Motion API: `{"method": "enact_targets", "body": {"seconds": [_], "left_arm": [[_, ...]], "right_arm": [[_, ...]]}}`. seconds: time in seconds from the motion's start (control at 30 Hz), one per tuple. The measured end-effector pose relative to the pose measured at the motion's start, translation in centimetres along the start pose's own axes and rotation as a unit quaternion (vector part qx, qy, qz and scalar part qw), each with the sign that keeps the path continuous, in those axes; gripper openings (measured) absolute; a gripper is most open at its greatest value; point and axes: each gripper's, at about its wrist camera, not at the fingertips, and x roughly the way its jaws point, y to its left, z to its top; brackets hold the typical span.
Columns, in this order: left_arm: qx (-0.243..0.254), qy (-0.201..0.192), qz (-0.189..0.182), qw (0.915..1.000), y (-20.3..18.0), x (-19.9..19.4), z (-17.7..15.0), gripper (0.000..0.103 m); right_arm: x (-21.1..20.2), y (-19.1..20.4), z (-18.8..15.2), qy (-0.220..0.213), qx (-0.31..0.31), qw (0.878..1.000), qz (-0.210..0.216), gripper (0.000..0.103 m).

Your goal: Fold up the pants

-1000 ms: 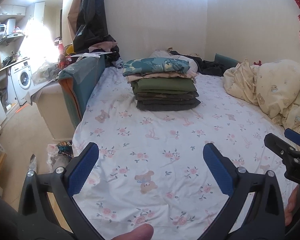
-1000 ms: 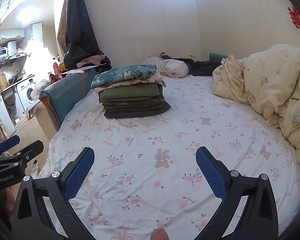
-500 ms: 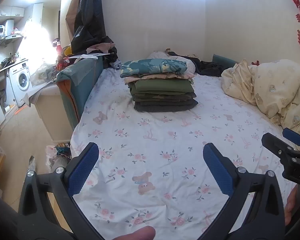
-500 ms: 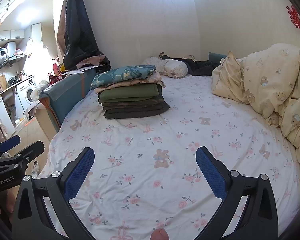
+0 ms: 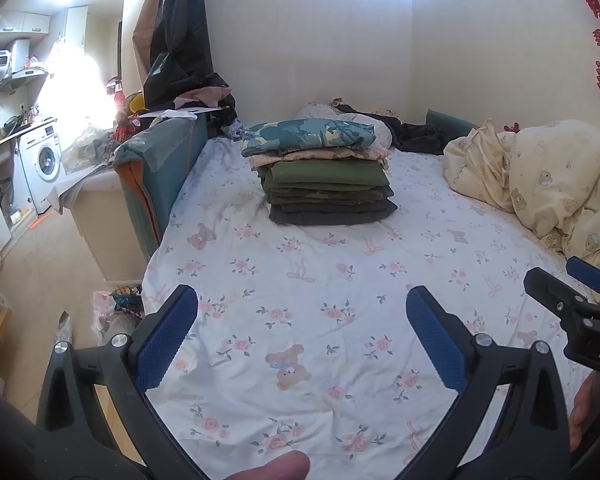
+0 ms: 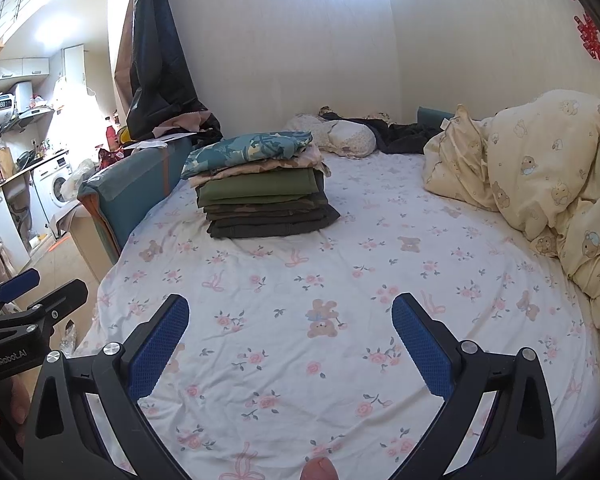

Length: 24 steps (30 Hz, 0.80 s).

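Left wrist view: my left gripper (image 5: 302, 340) jaws wide, empty; right gripper (image 5: 588, 316) at 3 o'clock, jaw gap hidden. Folded pants stack (image 5: 326, 176) at 12 o'clock, long axis crosswise.

Right wrist view: right gripper (image 6: 290, 340) wide, empty; stack (image 6: 262, 196) at 11 o'clock; quilt (image 6: 548, 176) at 2 o'clock.

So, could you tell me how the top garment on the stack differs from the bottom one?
The top garment is teal with a pale pattern; the bottom garment is plain dark grey. The top garment lies rumpled and overhangs toward the sofa side; the bottom garment lies flat and square. Both are folded on the bed.
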Motion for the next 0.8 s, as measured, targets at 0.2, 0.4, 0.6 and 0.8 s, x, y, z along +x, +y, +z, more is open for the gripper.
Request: {"method": "enact_targets", "body": {"seconds": [0.2,0.4,0.6,0.8], "left_arm": [[-0.003,0.004,0.001,1.0,0.04,-0.03,-0.04,0.102],[-0.002,0.001,0.004,1.0,0.09,-0.19,-0.1,0.102],[-0.002,0.001,0.005,1.0,0.12,-0.29,-0.07,0.102],[-0.004,-0.002,0.003,1.0,0.23,-0.38,-0.03,0.102]], "right_arm": [[-0.24,0.12,-0.07,-0.001,0.001,1.0,-0.003,0.103],[-0.27,0.17,-0.07,-0.002,0.0,1.0,-0.003,0.103],[-0.24,0.13,-0.07,-0.002,0.0,1.0,-0.003,0.103],[-0.3,0.18,-0.1,-0.002,0.0,1.0,-0.004,0.103]]}}
